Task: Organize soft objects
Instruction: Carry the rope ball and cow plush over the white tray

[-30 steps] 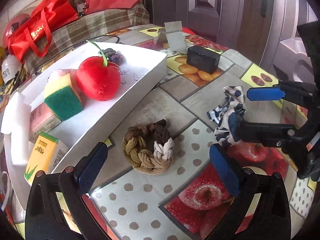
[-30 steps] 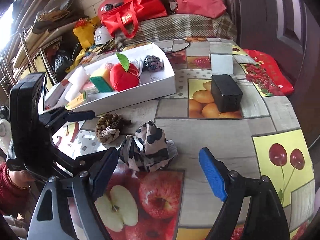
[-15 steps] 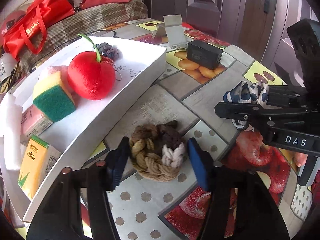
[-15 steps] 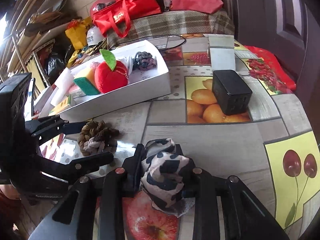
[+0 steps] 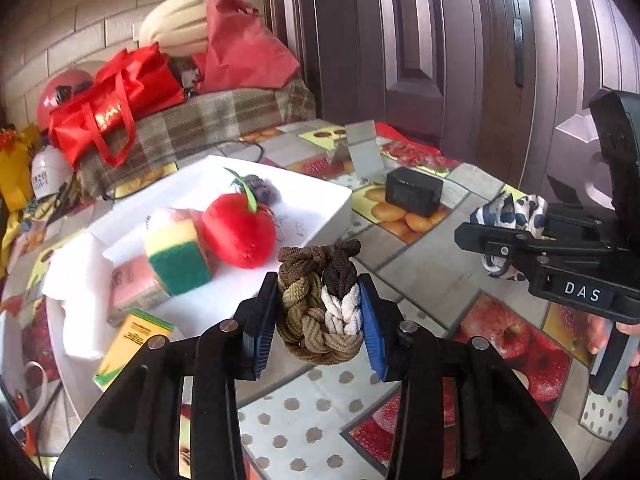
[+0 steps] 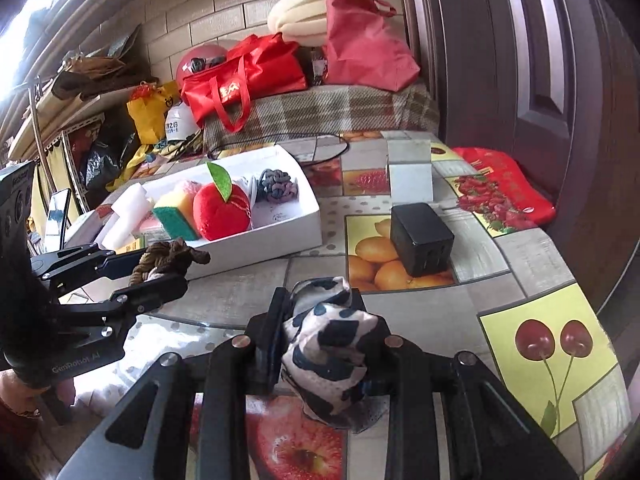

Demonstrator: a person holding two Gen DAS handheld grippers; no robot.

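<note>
A braided brown-and-white hair ring point(image 5: 320, 304) hangs just above the table, squeezed between the blue pads of my left gripper point(image 5: 320, 316), whose jaws are still closing on it. In the right wrist view the same ring point(image 6: 168, 258) sits in the left gripper point(image 6: 160, 268) in front of the white box point(image 6: 280, 236). My right gripper point(image 6: 320, 344) is shut on a black-and-white spotted cloth scrunchie point(image 6: 328, 360), lifted slightly off the table. The box holds a red plush apple point(image 5: 240, 236), a yellow-green sponge point(image 5: 176, 260) and a grey scrunchie point(image 6: 278, 186).
A black block point(image 6: 422, 240) and a white card stand point(image 6: 410, 176) stand behind the right gripper. A juice carton point(image 5: 132, 340) and white foam lie left of the box. Red bags point(image 6: 244, 80) sit on a plaid-covered bench beyond the table.
Both grippers went from open to shut: the left closed on the braided ring, the right on the spotted scrunchie. Both items have risen off the table and the views tilted up.
</note>
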